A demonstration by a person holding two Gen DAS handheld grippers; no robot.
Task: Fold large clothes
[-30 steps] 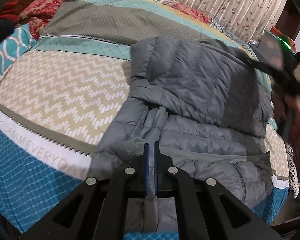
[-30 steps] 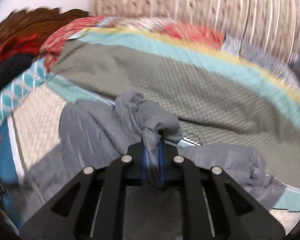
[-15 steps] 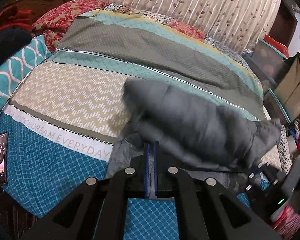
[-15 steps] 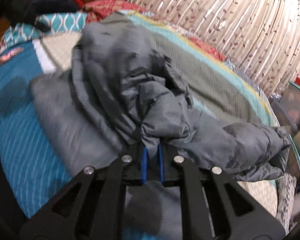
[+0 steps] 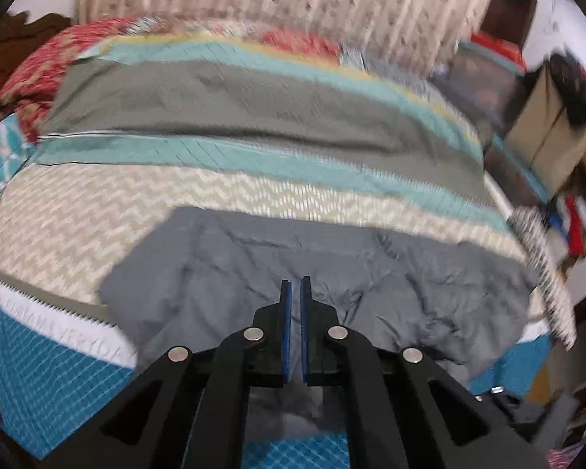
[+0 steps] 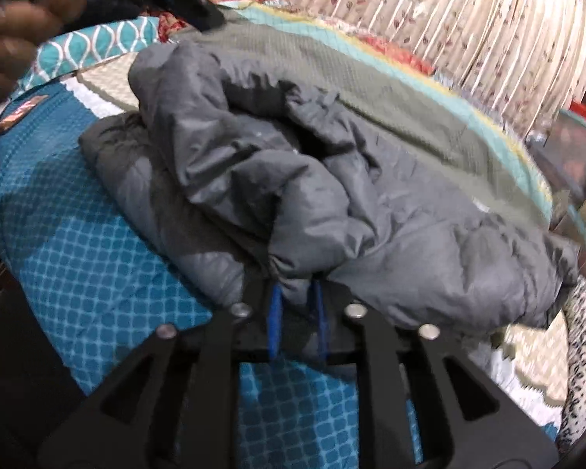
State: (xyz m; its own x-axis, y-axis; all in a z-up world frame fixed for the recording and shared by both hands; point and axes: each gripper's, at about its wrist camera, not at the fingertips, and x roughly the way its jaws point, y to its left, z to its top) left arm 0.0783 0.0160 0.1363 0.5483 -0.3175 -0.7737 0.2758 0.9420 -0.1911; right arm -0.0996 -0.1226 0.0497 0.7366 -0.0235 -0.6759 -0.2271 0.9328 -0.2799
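Both claws are accounted for: the left claw (image 5: 295,285) is shut with nothing visibly pinched, while the right claw (image 6: 296,293) has just been parting, a bunched fold of the grey jacket (image 6: 332,195) still lying between its blue pads (image 6: 274,316). Ahead of each, the jacket is heaped half-folded. Being puffy, light and slick, it is best taken at a hem. Beneath lies a soft patterned bedspread (image 5: 254,117); curtains (image 6: 429,19) hang beyond.
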